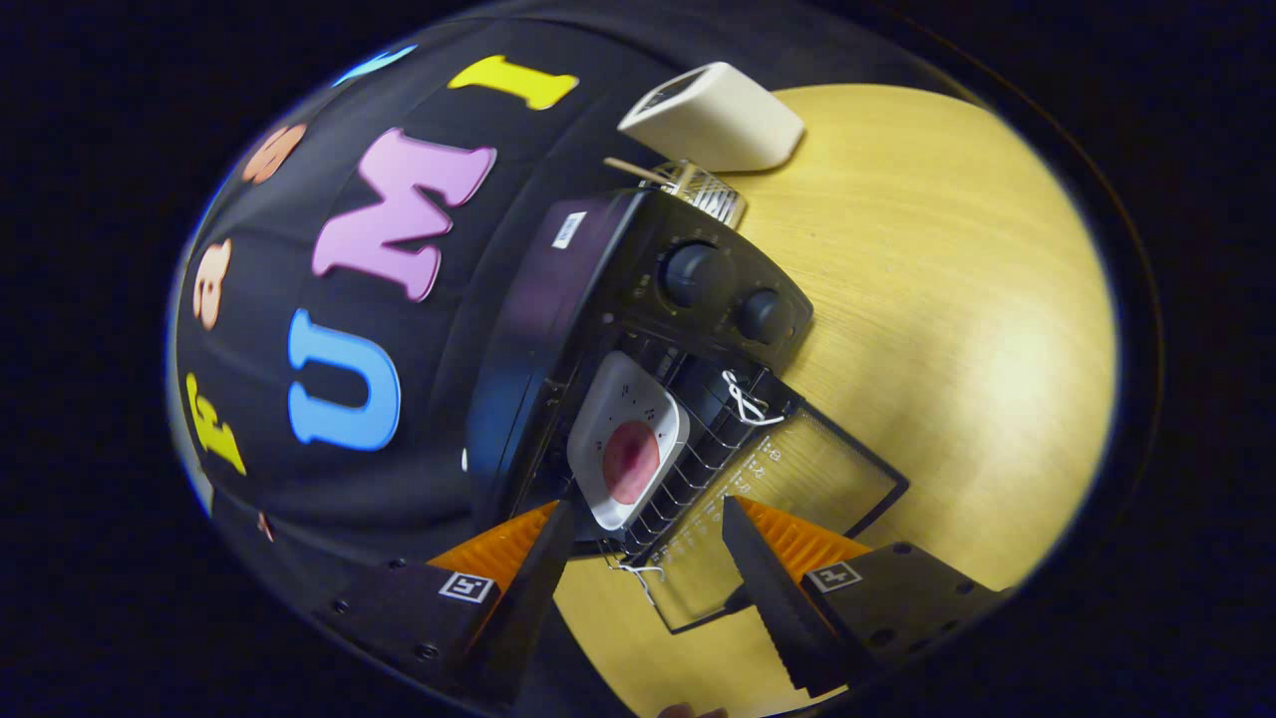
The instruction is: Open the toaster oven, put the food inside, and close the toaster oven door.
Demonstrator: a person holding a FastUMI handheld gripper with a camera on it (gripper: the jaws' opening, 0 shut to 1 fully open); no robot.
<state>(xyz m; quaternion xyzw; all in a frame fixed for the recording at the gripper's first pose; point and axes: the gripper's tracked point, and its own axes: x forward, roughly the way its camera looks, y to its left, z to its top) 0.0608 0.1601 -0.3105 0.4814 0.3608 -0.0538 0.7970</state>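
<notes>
**Plate of food on the oven rack, gripper spread and empty**

The toaster oven [638,299] is a dark, glossy box with rounded corners and two round knobs [695,274] on its control panel. Its glass door [797,499] hangs fully open, a flat clear pane in a thin dark frame with pale markings printed on it, lying down over the wooden table [947,299]. A thin wire rack [698,449] of shiny metal rods is slid partway out over the door. On the rack sits a white, square plate [628,439] with rounded corners, and on it a round, pinkish-red slice of food [630,461].

Beyond the oven stands a cream, smooth, wedge-shaped box [713,118], and just beside it a small wire-mesh object [708,189] with a thin stick poking out; what it is I cannot tell. The table is pale, fine-grained wood with a soft sheen.

The gripper [648,524] is tilted, its fingers wide apart and holding nothing. The near edge of the plate lies just ahead of them, close to one finger [543,568]; the other finger [768,578], toothed along its inner edge, hovers over the open door
</notes>
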